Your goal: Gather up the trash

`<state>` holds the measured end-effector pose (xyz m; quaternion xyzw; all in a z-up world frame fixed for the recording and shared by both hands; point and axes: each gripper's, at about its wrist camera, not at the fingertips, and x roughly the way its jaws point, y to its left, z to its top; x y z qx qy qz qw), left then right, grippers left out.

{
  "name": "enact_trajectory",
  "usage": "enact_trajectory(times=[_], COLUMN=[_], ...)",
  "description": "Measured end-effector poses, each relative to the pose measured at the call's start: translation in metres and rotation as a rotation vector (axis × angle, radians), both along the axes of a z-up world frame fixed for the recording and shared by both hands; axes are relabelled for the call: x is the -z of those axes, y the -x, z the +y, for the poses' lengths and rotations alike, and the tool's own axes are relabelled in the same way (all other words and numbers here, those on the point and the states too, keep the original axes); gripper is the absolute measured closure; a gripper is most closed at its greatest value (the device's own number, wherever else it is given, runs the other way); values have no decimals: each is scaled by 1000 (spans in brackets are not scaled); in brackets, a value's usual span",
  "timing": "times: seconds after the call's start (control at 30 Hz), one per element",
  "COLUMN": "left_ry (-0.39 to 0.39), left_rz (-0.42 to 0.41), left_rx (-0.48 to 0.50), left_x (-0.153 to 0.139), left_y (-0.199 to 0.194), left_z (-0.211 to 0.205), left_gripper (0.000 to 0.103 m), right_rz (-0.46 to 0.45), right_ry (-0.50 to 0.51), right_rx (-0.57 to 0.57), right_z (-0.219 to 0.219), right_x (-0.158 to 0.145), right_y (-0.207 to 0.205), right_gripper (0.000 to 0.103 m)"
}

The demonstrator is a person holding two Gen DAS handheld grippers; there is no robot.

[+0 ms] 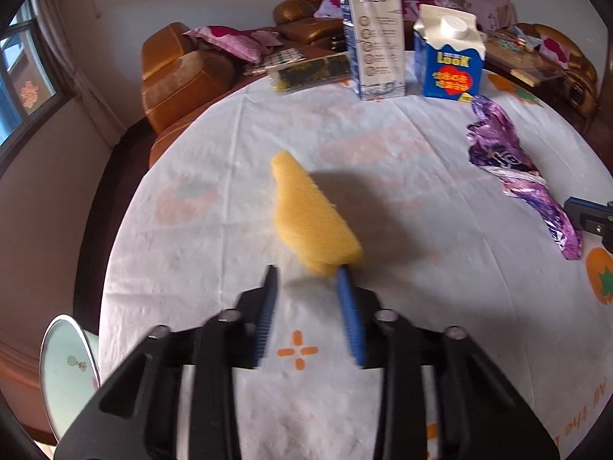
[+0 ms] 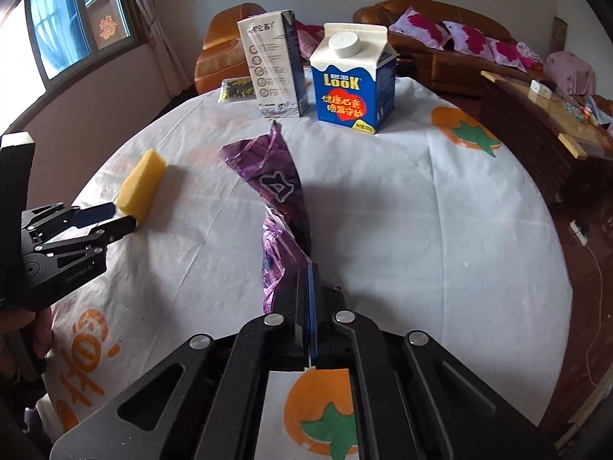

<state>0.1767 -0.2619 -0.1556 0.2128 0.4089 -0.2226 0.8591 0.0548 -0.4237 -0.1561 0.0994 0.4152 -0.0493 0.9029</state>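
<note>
Yellow sponge [image 1: 312,218] being nudged by wide-spread left claw [image 1: 306,272]; purple wrapper [image 2: 279,207] being pinched by right claw [image 2: 311,268]. Risk: thin wrapper slipping free, tabletop [image 2: 421,211] cloth being snagged.

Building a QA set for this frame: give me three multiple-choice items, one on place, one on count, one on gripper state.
1. Where is the yellow sponge?
A. on the sofa
B. on the tablecloth, at the left gripper's fingertips
C. inside a carton

2. How many cartons stand upright at the far side of the table?
A. two
B. four
C. none

3. What is the right gripper doing?
A. open above the table
B. shut on the purple wrapper
C. holding a carton

Answers: 1 B, the sponge's near end sits at the left fingertips; 2 A, white carton and blue carton; 3 B, its fingers meet with the wrapper's end between them.
</note>
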Motion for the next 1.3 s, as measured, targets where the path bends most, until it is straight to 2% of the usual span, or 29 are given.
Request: enact_trajectory(times=[0.03, 0.13, 0.33, 0.4, 0.43, 0.5, 0.53, 0.57, 0.6, 0.8, 0.83, 0.87, 0.93, 1.03, 1.3], left_ry=[6, 15, 24, 46, 55, 62, 73, 80, 85, 49, 37, 43, 61, 67, 79], left_rz=[12, 11, -25, -32, -38, -48, -57, -63, -68, -26, -11, 19, 26, 17, -62], left_rx=[10, 22, 31, 6, -3, -15, -25, -32, -36, -29, -22, -16, -15, -13, -29], left_x=[0, -2, -15, -21, -24, -27, -29, -29, -29, -7, -3, 0, -3, -8, -40], left_y=[1, 4, 9, 8, 8, 7, 7, 7, 6, -8, -10, -14, -15, -13, 13], left_z=[0, 3, 17, 23, 24, 23, 20, 19, 16, -9, -12, -12, -8, 1, 57], left_gripper=[95, 103, 103, 99, 99, 80, 56, 41, 39, 41, 56, 75, 77, 79, 79], right_rz=[-5, -24, -73, -102, -114, -111, -106, -98, -89, -14, 2, 12, 6, -24, -120], right_ry=[0, -15, -10, -9, -20, -18, -9, -4, -2, -14, -20, -27, -27, -13, 17], right_rx=[-1, -2, 26, 44, 43, 34, 22, 7, -2, -16, -27, -36, -49, -56, -115], right_z=[1, 1, 1, 0, 0, 2, 6, 9, 11, 8, 9, 9, 11, 14, 42], right_x=[-1, -3, -12, -16, -17, -17, -17, -17, -16, -4, -1, 1, 0, -4, -25], right_y=[1, 4, 12, 15, 16, 15, 15, 14, 13, 4, 1, 0, 1, 6, 14], right_gripper=[102, 102, 101, 74, 56, 55, 55, 55, 55, 55, 60, 74, 76, 88, 90])
